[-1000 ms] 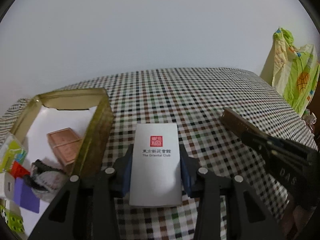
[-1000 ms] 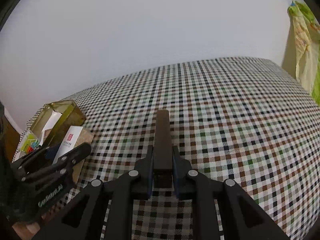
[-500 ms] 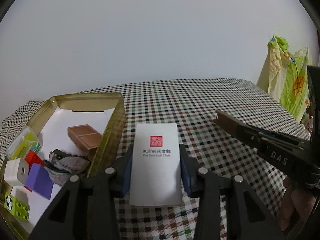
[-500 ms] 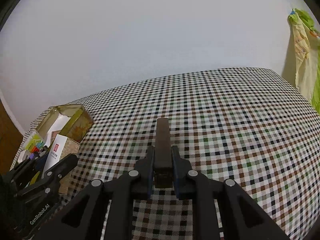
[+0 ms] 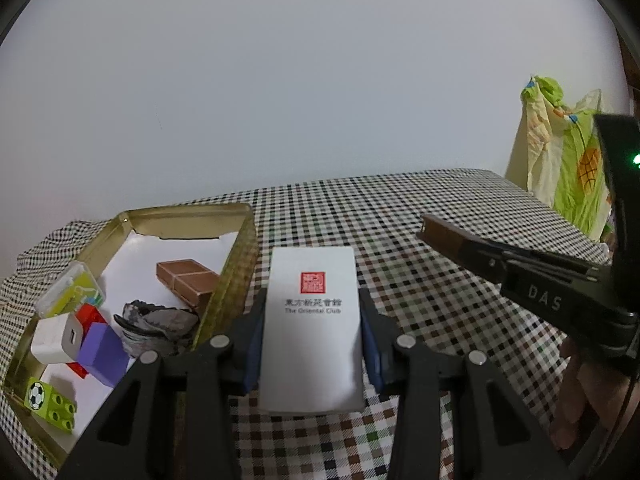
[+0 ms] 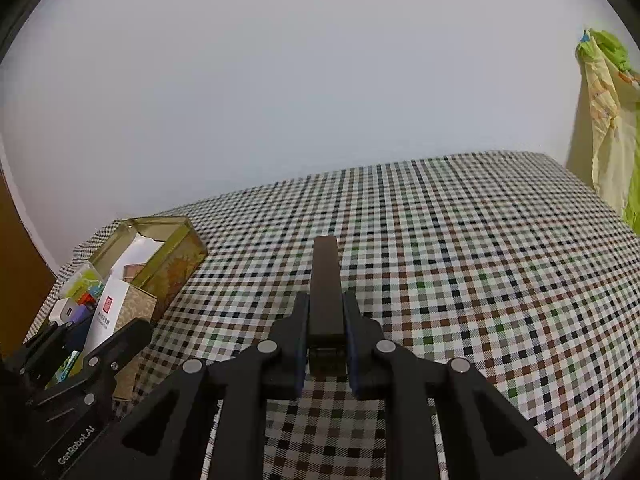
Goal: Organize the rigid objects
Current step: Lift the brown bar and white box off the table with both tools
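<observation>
Left wrist view: my left gripper (image 5: 312,332) pinches a white Oriental Club box (image 5: 312,328), held above the checked tablecloth (image 5: 420,280) just beside the gold tin (image 5: 236,264) of small objects. My right gripper (image 6: 326,336) is clamped on a dark brown bar (image 6: 326,284). Beyond stand a plain pale wall (image 5: 300,80) and a green-yellow printed cloth (image 5: 568,168).

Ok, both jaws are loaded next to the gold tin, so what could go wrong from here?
1. The gold tin already holds a brown box, a purple block, a white charger and more, so the white box in the left gripper may land on them or catch the rim.
2. The right gripper grips the dark bar near one end; it could pivot.
3. The grippers are close and may collide.
</observation>
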Tool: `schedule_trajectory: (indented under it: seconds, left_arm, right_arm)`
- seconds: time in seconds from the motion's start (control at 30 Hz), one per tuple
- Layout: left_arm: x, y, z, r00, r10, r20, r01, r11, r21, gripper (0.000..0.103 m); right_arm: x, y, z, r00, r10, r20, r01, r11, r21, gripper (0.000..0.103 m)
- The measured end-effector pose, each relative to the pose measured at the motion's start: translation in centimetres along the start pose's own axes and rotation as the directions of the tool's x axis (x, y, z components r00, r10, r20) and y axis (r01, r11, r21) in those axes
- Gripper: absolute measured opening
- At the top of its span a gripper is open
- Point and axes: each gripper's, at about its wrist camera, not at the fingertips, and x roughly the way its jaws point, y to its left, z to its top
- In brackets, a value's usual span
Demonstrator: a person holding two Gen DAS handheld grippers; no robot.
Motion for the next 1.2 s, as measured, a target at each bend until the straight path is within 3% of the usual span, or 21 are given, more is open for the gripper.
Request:
schedule_trajectory:
  seconds: [0.7, 1.2]
  left_arm:
    - [-4.1, 0.9, -1.4, 0.990, 0.008, 0.144, -0.007, 1.000, -0.011, 0.040]
    - [-5.7, 2.0, -2.3, 0.982, 0.010, 0.187, -0.007, 1.000, -0.014, 0.040]
  right_arm:
    - [-3.5, 2.0, -1.0, 0.987, -0.040, 0.159, 0.051, 0.996, -0.067, 0.018]
    - [-4.8, 3.4, -1.5, 0.971, -0.050, 0.236, 0.075, 0.992, -0.101, 0.018]
